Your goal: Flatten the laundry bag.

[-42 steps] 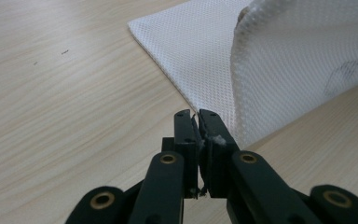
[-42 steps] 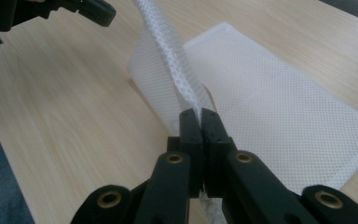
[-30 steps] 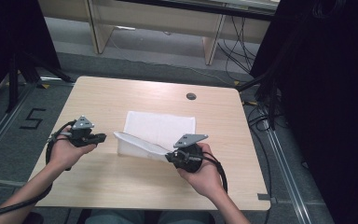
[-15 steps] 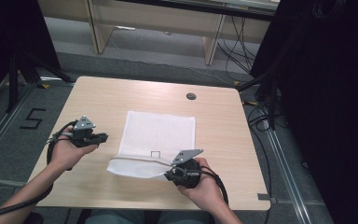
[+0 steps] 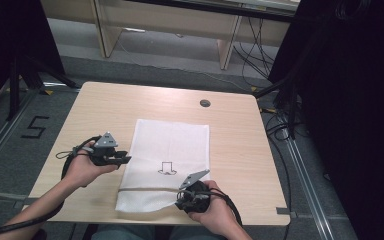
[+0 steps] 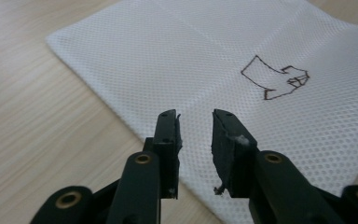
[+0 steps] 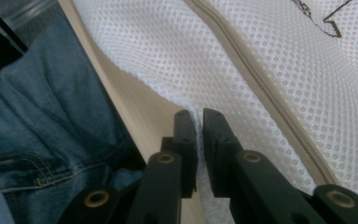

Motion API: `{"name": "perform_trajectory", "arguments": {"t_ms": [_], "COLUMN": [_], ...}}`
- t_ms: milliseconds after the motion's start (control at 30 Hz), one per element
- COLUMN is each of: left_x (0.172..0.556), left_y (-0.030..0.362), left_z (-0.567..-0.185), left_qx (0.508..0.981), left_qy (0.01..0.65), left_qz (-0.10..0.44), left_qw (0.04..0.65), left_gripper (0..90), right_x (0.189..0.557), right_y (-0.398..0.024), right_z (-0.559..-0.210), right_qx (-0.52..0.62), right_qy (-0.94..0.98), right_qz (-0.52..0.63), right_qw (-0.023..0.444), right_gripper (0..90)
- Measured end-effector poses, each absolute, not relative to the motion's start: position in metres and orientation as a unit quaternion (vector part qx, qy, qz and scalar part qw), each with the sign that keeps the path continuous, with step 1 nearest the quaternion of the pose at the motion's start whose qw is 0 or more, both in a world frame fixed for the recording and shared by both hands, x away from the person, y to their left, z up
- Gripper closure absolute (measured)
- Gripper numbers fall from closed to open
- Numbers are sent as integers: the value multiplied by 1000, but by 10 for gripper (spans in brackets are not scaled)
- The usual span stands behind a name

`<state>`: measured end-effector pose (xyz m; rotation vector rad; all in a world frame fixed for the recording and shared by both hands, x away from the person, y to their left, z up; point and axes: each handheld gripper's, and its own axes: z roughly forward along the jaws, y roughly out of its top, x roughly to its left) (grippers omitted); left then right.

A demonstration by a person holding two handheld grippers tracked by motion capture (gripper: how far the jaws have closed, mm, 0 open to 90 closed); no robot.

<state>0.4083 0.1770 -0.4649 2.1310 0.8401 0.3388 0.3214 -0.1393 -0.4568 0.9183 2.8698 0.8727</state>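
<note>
Two grippers are working one white mesh bag (image 5: 166,167) that is lying flat on the wooden table (image 5: 240,140), spreading from table centre toward the 6 o'clock edge. Left gripper (image 5: 125,159) is sitting at the bag's 9 o'clock edge in the high view; in the left gripper view its jaws have just been opening and are standing spread above the mesh (image 6: 214,60), nothing between them, a drawn arrow mark (image 6: 277,80) lying at 1 o'clock from the tips. Right gripper (image 5: 180,202) is sitting at the bag's 5 o'clock corner near the table's near edge; its jaws have just been opening too, standing a narrow gap apart with the mesh edge (image 7: 196,119) running between them, pads looking no longer pressed. Bag's beige zipper (image 7: 261,88) is running diagonally past the right jaws at 2 o'clock. Person's jeans (image 7: 42,126) are showing at 9 o'clock below the table edge.
</note>
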Motion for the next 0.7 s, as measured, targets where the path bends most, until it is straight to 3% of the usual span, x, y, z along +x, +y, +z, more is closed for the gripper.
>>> {"name": "perform_trajectory", "arguments": {"t_ms": [100,400,700], "left_x": [404,398,393], "left_y": [167,159,149], "left_z": [-467,-474,-485], "left_qx": [849,860,876], "left_qy": [320,308,291], "left_qz": [126,121,104], "left_qw": [400,389,371], "left_gripper": [665,645,648], "right_x": [316,313,334], "right_y": [-145,-166,-179], "right_z": [-446,-411,-428], "right_qx": [294,315,359], "right_qy": [909,885,881], "right_qz": [296,343,304], "right_qw": [8,17,37], "right_gripper": [741,665,754]}}
